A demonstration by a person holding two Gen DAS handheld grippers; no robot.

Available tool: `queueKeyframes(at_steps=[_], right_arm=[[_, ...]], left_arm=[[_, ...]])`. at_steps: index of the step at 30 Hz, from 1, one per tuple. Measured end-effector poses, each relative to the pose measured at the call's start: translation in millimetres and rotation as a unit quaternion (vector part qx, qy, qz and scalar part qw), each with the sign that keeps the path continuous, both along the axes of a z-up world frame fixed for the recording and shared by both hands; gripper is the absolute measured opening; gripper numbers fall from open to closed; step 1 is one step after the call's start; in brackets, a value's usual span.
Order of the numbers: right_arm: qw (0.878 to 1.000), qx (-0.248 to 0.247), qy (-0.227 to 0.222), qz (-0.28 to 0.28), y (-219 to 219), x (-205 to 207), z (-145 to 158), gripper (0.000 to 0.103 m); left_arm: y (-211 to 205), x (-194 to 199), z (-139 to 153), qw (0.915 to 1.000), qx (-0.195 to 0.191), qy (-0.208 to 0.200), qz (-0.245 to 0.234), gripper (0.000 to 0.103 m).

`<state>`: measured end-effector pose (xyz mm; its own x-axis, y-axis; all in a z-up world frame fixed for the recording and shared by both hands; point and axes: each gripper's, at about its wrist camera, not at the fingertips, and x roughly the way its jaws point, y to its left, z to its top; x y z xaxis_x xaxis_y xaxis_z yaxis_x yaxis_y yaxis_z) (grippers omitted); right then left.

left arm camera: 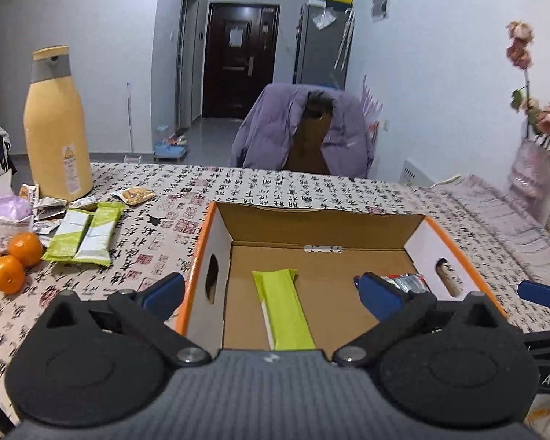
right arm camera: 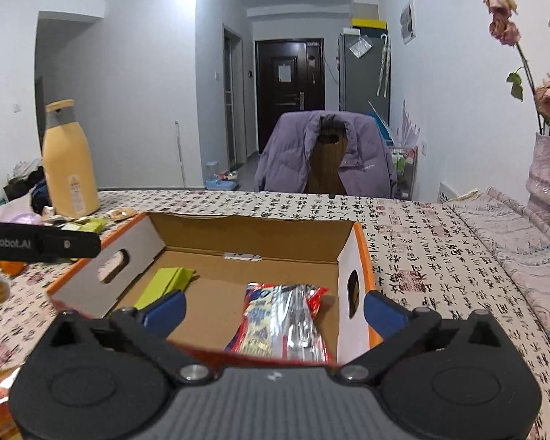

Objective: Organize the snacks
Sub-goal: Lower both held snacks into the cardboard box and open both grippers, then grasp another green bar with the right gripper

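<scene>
An open cardboard box [left arm camera: 322,227] with an orange rim stands on the patterned tablecloth. On its floor lie a lime-green snack bar [left arm camera: 284,308] at the left and a red and silver snack packet [left arm camera: 407,280] at the right. My left gripper [left arm camera: 271,291] is open wide at the box's near left, with the green bar lying ahead between its fingers and untouched. My right gripper [right arm camera: 275,310] is open wide at the near right of the box [right arm camera: 253,231], with the red packet [right arm camera: 282,322] ahead between its blue pads and not pressed. The green bar [right arm camera: 168,282] lies further left.
Left of the box lie two green and white bars [left arm camera: 84,234], small snack packets [left arm camera: 135,195] and oranges [left arm camera: 11,260], near a tall yellow flask [left arm camera: 57,135]. A chair with a purple jacket [left arm camera: 304,132] stands behind the table. A vase of flowers [left arm camera: 531,168] is at the right.
</scene>
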<state>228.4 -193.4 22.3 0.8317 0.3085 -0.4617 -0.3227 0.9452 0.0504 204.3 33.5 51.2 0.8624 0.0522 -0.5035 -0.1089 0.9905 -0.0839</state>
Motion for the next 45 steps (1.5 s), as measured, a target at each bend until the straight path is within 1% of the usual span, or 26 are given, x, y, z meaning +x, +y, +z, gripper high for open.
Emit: queueKeyframes(at_steps=[5, 8, 14, 17, 21, 24, 27, 29, 31, 32, 34, 36, 40, 43, 44, 45], right_arm=[[1.0, 0.0, -0.015, 0.005, -6, -46, 0, 0.103], [1.0, 0.007, -0.019, 0.012, -10, -72, -3, 0.103], [1.0, 0.01, -0.016, 0.011, -17, -111, -18, 0.103], [1.0, 0.007, -0.012, 0.01, -17, -127, -28, 0.103], [1.0, 0.002, -0.005, 0.008, -17, -144, -41, 0.103], [1.0, -0.001, 0.002, 0.014, -15, -154, -51, 0.103], [1.0, -0.013, -0.002, 0.017, -9, -159, -55, 0.101], [1.0, -0.019, -0.004, 0.019, -4, -160, -56, 0.095], [1.0, -0.022, -0.001, 0.019, 2, -157, -56, 0.082], [1.0, -0.025, 0.002, 0.018, 5, -155, -57, 0.079], [0.999, -0.03, 0.01, 0.015, 12, -149, -59, 0.069], [0.999, -0.034, 0.018, 0.014, 18, -143, -61, 0.063], [0.999, -0.045, 0.024, 0.009, 31, -133, -64, 0.06], [0.997, -0.066, 0.026, -0.001, 40, -127, -68, 0.059], [0.997, -0.072, 0.029, -0.006, 43, -126, -70, 0.057], [0.996, -0.077, 0.031, -0.009, 44, -124, -72, 0.052]], left_arm=[[0, -45, -6, 0.9998, -0.003, -0.016, -0.011, 0.103], [-3, -72, -12, 0.9994, 0.007, -0.026, -0.02, 0.103], [-9, -115, -30, 0.9984, 0.016, -0.034, -0.041, 0.103], [-10, -131, -40, 0.9981, 0.02, -0.035, -0.047, 0.103], [-5, -146, -50, 0.9983, 0.004, -0.026, -0.051, 0.103], [-3, -155, -55, 0.9984, 0.004, -0.026, -0.05, 0.103], [-1, -158, -58, 0.9984, 0.006, -0.027, -0.049, 0.103], [0, -158, -59, 0.9986, 0.004, -0.024, -0.047, 0.103], [1, -158, -60, 0.9987, 0.002, -0.021, -0.046, 0.103], [2, -158, -61, 0.9988, 0.002, -0.02, -0.045, 0.103], [3, -158, -63, 0.9988, 0.001, -0.017, -0.045, 0.103], [2, -159, -63, 0.9988, 0.0, -0.016, -0.045, 0.103], [-1, -159, -63, 0.9987, 0.005, -0.018, -0.047, 0.103], [-1, -158, -64, 0.9989, 0.003, -0.016, -0.045, 0.103], [-1, -157, -65, 0.9989, 0.003, -0.016, -0.044, 0.103], [-1, -157, -65, 0.9989, 0.002, -0.016, -0.044, 0.103]])
